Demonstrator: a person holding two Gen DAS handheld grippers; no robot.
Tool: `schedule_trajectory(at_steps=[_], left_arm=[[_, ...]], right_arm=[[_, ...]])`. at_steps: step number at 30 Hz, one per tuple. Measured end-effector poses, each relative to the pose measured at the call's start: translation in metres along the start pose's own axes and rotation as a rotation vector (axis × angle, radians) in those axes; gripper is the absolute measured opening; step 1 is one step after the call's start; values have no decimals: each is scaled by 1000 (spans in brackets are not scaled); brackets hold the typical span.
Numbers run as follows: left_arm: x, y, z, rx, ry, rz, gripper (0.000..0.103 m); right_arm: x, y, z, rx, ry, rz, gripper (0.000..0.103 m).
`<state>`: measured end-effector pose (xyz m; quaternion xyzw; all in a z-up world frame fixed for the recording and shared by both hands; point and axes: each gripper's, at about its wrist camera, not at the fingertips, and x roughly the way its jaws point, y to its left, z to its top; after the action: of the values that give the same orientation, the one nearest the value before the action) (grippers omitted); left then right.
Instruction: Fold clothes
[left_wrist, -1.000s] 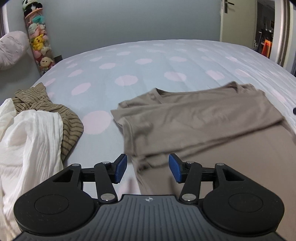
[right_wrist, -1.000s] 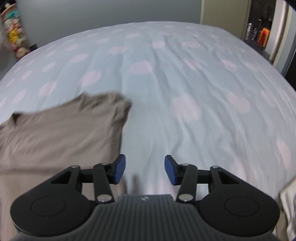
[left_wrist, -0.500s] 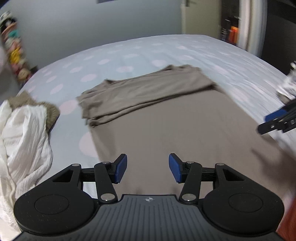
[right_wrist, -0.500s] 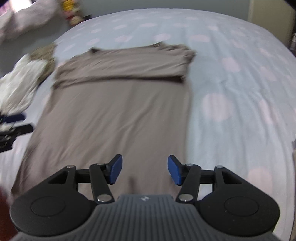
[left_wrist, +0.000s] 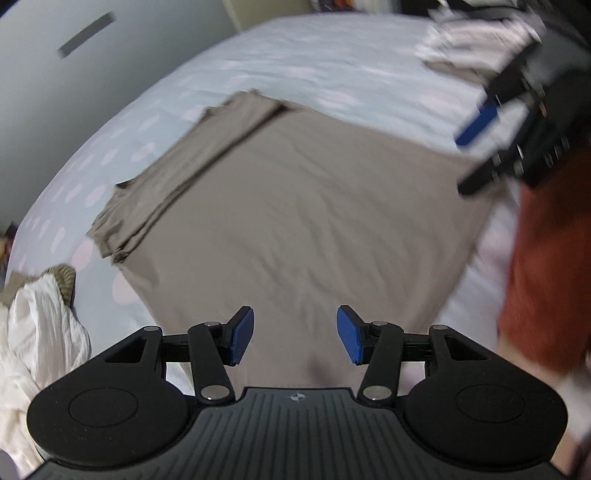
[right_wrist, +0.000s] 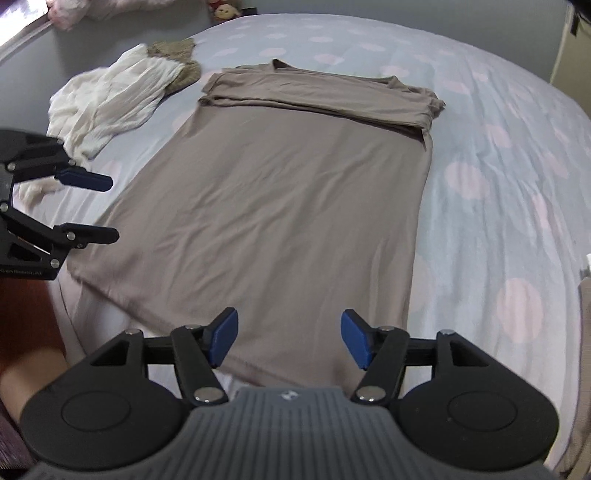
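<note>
**Taupe shirt half-folded, both tongs free above its near hem**

Taupe shirt (right_wrist: 295, 192) lies flat on the dotted bed (right_wrist: 498, 155), its far end doubled over into a neat band with the sleeves tucked in, so the part left to fold is the long plain body that runs toward me. I judge that is why both my hands sit at the near end: the hem is the next edge to lift.

Starting at the left, a crumpled white garment (right_wrist: 110, 99) and a striped brownish one (right_wrist: 177, 62) wait in a heap just off the shirt's far left corner, kept apart from the working area so they do not get caught in a fold. Next, my left tongs (right_wrist: 88, 206) hover over the shirt's left edge, spread, nothing between the pads. A rust-coloured sleeve (left_wrist: 546, 266) shows beside them.

Centre and right, my right tongs (right_wrist: 288, 338) hang above the near hem; their jaws have just been opening and grip no cloth. From the left wrist view the left tongs (left_wrist: 293, 338) likewise stand spread over bare fabric.

At the far right the bed is bare dotted cover, with room for the finished fold. I reckon each hand now needs to settle on a near corner before pinching.
</note>
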<state>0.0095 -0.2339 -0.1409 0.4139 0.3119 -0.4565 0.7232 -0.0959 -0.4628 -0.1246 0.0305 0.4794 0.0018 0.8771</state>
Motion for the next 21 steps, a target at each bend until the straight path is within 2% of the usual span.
schedule_trajectory(at_steps=[5,9,15,19,21], left_arm=[[4,-24,-11,153,88,-6,48],[6,-34,-24,270,141,-24,48],[6,-33,-39,380,174,-81,48],[10,-42,-41,485,202,-124,48],[17,-42,-38,504,232,-150,48]], right_arm=[[-8,11,-14,-95,-25,-34,65],[-10,18,-20,-153,-68,-29,68],[-13,19,-24,-152,-122,-34,70],[-17,19,-26,-151,-156,-34,72],[-18,17,-26,-145,-169,-31,72]])
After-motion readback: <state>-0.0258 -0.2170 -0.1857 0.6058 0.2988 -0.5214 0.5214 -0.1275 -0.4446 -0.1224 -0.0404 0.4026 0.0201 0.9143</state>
